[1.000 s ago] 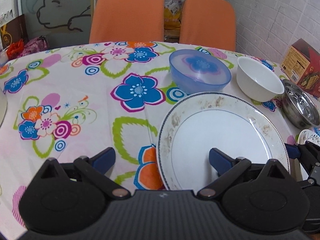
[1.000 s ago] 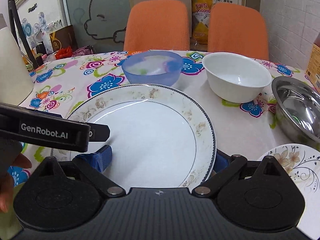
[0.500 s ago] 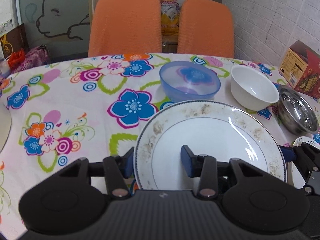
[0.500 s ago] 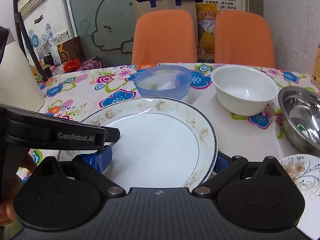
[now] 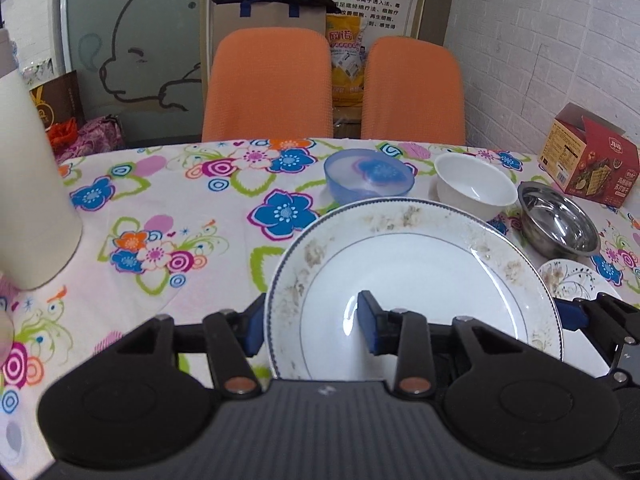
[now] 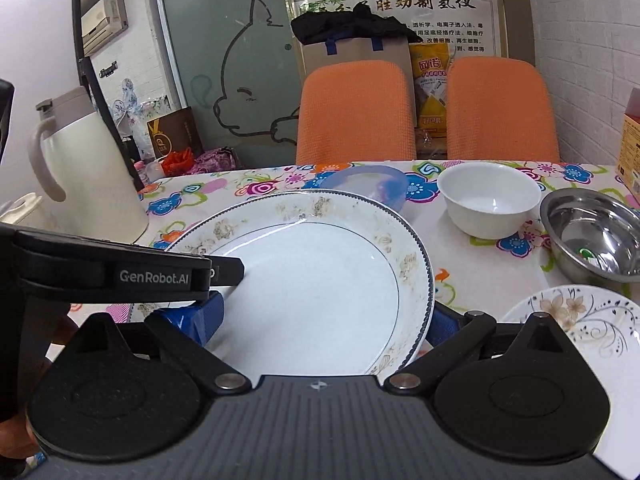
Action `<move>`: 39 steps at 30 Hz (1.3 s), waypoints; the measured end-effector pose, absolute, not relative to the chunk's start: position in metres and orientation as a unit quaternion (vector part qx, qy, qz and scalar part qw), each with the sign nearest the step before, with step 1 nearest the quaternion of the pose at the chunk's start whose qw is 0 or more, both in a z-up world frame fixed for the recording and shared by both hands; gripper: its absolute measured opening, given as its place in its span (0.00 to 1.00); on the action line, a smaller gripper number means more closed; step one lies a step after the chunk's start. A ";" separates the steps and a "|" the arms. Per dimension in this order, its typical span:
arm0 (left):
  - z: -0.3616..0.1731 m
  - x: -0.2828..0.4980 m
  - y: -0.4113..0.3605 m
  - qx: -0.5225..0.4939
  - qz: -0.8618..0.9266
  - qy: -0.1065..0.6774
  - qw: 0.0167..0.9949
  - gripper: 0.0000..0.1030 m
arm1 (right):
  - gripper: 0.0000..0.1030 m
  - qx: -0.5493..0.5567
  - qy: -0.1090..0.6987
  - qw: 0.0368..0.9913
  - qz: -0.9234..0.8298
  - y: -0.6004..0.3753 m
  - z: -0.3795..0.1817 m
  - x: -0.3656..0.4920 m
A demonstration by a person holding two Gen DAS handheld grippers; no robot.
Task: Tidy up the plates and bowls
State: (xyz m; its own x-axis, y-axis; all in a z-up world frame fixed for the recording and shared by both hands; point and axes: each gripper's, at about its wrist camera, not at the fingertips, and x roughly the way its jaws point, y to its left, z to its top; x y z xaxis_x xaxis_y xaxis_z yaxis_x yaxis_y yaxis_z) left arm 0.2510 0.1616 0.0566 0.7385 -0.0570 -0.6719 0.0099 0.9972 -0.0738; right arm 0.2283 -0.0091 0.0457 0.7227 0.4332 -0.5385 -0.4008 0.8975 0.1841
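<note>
A round table (image 5: 168, 208) under a flowered cloth fills the scene; two orange chairs (image 5: 268, 84) stand behind its far edge. A cream thermos jug (image 6: 88, 164) sits at the table's left side.

Large plate (image 5: 420, 280): white, with a faded floral rim, raised off the cloth and tilted, near the front of the table. The left gripper (image 5: 310, 328) pinches its left rim, one blue pad below the edge and the other pressed on the plate's face. The right gripper (image 6: 320, 320) is spread wide, its blue pads to either side of the same plate; whether they touch it cannot be told.

Steel bowl (image 5: 560, 222): empty, on the cloth at the right, just behind the small flowered plate (image 6: 576, 320), which lies flat at the right front.

White bowl (image 6: 490, 198): upright, left of the steel bowl.

Blue translucent bowl (image 5: 368, 176): behind the large plate, left of the white bowl, partly hidden by the plate's rim in the right wrist view.

Red carton (image 5: 588, 160): at the far right edge.
</note>
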 end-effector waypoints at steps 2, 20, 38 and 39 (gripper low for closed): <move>0.053 0.233 0.162 -0.033 -0.010 0.363 0.931 0.35 | 0.86 0.029 0.301 0.924 0.232 -0.008 0.043 0.215; 0.009 0.144 0.166 -0.029 0.017 0.368 0.929 0.44 | 0.85 0.017 0.327 0.907 0.263 0.005 0.006 0.138; 0.034 0.129 0.169 -0.043 0.051 0.313 0.948 0.72 | 0.85 0.055 0.244 0.940 0.231 -0.036 0.035 0.126; 0.035 0.129 0.170 -0.046 0.050 0.312 0.948 0.72 | 0.85 0.060 0.245 0.941 0.227 -0.039 0.035 0.126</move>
